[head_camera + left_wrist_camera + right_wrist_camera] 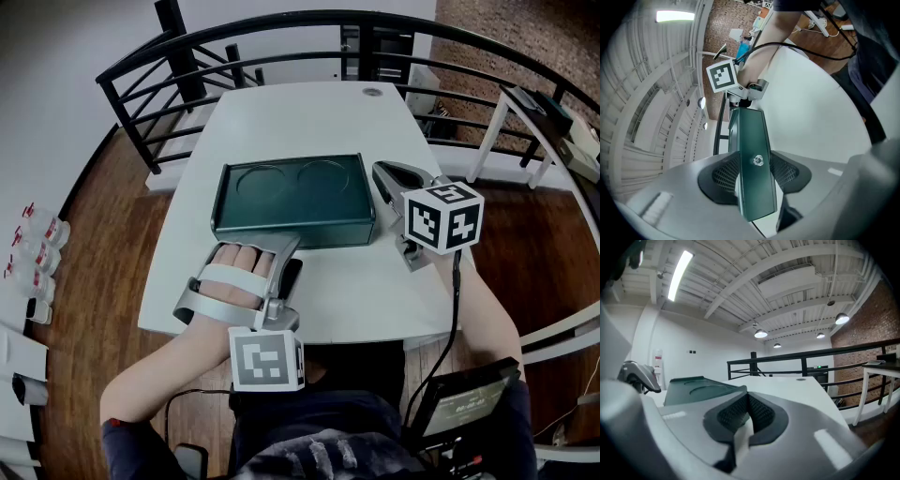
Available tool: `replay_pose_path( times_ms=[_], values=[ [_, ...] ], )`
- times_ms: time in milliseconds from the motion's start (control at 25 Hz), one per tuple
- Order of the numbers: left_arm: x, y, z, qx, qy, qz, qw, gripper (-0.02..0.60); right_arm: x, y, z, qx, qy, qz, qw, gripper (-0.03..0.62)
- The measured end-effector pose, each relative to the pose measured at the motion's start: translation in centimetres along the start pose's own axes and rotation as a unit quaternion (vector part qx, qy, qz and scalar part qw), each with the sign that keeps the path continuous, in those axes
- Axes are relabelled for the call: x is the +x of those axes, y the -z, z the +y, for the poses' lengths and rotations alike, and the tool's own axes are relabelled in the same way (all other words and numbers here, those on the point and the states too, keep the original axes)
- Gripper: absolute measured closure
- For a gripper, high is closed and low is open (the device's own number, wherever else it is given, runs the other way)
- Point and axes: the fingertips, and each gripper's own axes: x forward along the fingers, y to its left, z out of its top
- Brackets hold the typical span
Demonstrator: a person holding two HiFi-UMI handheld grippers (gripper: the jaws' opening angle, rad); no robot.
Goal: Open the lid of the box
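Note:
A dark green box (291,192) with its lid down lies across the white table (356,291). My left gripper (281,253) is at the box's front edge, turned on its side. In the left gripper view its jaws (754,173) stand wide on either side of the box's front face (750,136), which carries a small silver knob (758,161). I see no pad pressing on the box. My right gripper (382,173) hovers at the box's right end, apart from it. In its own view the pads (748,413) meet with nothing between them, and the box (701,390) lies ahead to the left.
A black railing (281,47) curves around the table's far side above a wooden floor. A white side table (553,122) stands at the right. Several small bottles (37,244) sit at the far left. A dark screen (464,398) rests near my lap.

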Motion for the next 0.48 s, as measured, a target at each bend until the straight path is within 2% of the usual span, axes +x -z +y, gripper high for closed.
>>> replay_pose_path(
  times_ms=[120, 240, 360, 400, 480],
  values=[
    [1.2, 0.3, -0.4, 0.027, 0.003, 0.034, 0.9990, 0.373, 0.2, -0.2, -0.1, -0.002, -0.004, 0.000, 1.000, 0.591],
    [2.0, 0.6, -0.5, 0.038, -0.005, 0.059, 0.9975, 0.407, 0.3, -0.5, 0.0, -0.005, -0.010, -0.002, 1.000, 0.591],
    [2.5, 0.5, -0.4, 0.043, -0.017, 0.070, 0.9965, 0.451, 0.3, -0.4, -0.1, -0.006, -0.012, -0.001, 1.000, 0.591],
    [2.6, 0.5, -0.3, 0.043, -0.021, 0.073, 0.9962, 0.488, 0.2, -0.4, -0.1, -0.006, -0.012, -0.001, 1.000, 0.591],
    [2.6, 0.5, -0.2, 0.043, -0.024, 0.077, 0.9958, 0.492, 0.3, -0.3, 0.0, -0.006, -0.013, -0.001, 1.000, 0.591]
  ],
)
